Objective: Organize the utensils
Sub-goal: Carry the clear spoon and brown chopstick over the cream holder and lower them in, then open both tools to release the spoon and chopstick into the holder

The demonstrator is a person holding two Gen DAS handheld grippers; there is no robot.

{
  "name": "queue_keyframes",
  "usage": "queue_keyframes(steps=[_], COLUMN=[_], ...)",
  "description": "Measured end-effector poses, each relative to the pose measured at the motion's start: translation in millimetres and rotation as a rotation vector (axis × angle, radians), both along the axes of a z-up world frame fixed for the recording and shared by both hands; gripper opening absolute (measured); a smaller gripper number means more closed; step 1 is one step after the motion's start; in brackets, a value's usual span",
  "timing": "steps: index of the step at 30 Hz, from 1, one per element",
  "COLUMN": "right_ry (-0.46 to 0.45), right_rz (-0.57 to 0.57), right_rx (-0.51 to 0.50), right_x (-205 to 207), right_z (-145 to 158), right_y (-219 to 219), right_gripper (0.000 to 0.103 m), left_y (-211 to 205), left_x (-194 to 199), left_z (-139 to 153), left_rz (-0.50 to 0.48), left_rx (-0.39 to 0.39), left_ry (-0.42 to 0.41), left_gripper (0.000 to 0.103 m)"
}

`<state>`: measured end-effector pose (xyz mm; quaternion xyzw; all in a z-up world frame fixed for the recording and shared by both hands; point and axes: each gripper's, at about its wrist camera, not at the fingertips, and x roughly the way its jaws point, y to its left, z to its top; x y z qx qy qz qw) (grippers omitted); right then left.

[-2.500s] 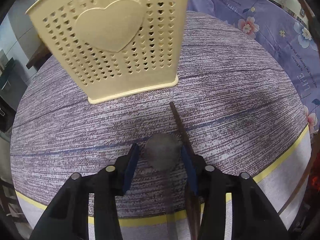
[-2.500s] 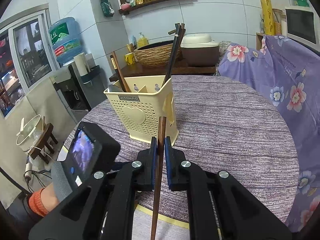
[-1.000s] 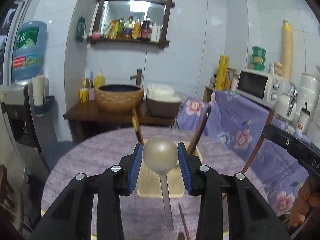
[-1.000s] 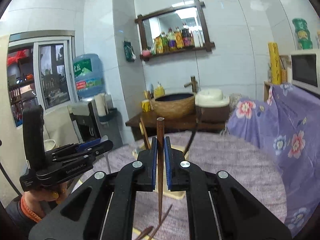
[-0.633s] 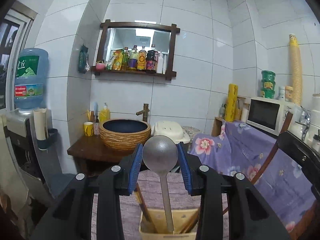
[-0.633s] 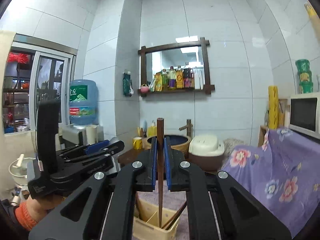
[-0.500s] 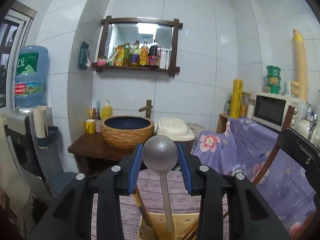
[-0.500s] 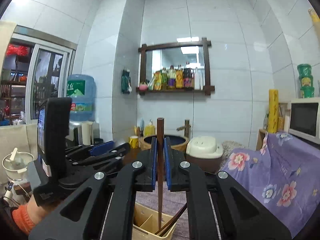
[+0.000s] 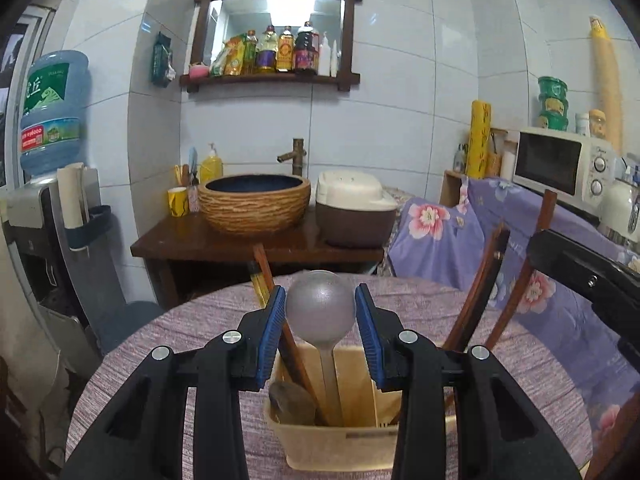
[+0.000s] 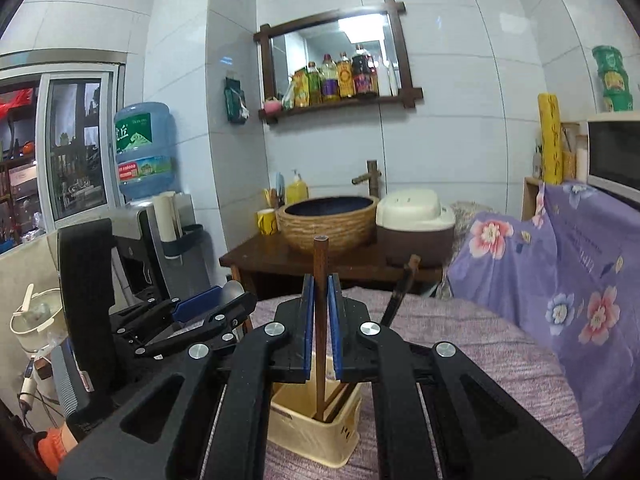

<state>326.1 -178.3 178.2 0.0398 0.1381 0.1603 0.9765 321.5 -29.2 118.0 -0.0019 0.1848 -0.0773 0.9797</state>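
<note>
A cream plastic utensil holder (image 9: 340, 440) stands on the round table; it also shows in the right wrist view (image 10: 312, 428). My left gripper (image 9: 321, 312) is shut on the bowl of a grey metal spoon (image 9: 320, 312), held upright with its handle down inside the holder. My right gripper (image 10: 320, 304) is shut on a brown chopstick (image 10: 320, 264), held upright with its lower end inside the holder. Other chopsticks (image 9: 476, 292) and a spoon (image 9: 292, 404) stand in the holder.
The table has a purple woven cloth (image 9: 520, 368). Behind it stand a dark wooden side table (image 9: 256, 240) with a wicker basin (image 9: 254, 208) and a rice cooker (image 9: 354, 208). A floral purple cover (image 10: 580, 264) lies to the right.
Both grippers lifted their utensils off the table, turned them upright and lowered them over the holder. In the last half second both came lower, and the utensil ends now sit inside the holder.
</note>
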Motion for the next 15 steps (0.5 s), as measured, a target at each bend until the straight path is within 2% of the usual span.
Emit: queue_keyframes(steps=[9, 10, 12, 14, 15], right_ry=[0.092, 0.097, 0.106, 0.113, 0.114], right_rz=[0.009, 0.007, 0.009, -0.002, -0.004], right_rx=[0.000, -0.001, -0.004, -0.008, -0.007], right_x=[9, 9, 8, 5, 4], right_z=[-26, -28, -32, -36, -37], right_y=[-3, -4, -6, -7, -8], right_gripper=[0.008, 0.009, 0.010, 0.022, 0.037], left_y=[-5, -6, -5, -1, 0], left_x=[3, 1, -5, -14, -18], left_z=[-27, -27, -28, -27, -27], left_rz=[-0.045, -0.048, -0.049, -0.047, -0.046], left_rx=[0.054, 0.063, 0.066, 0.052, 0.049], left_ry=[0.095, 0.094, 0.086, 0.075, 0.072], left_gripper=[0.037, 0.040, 0.055, 0.057, 0.057])
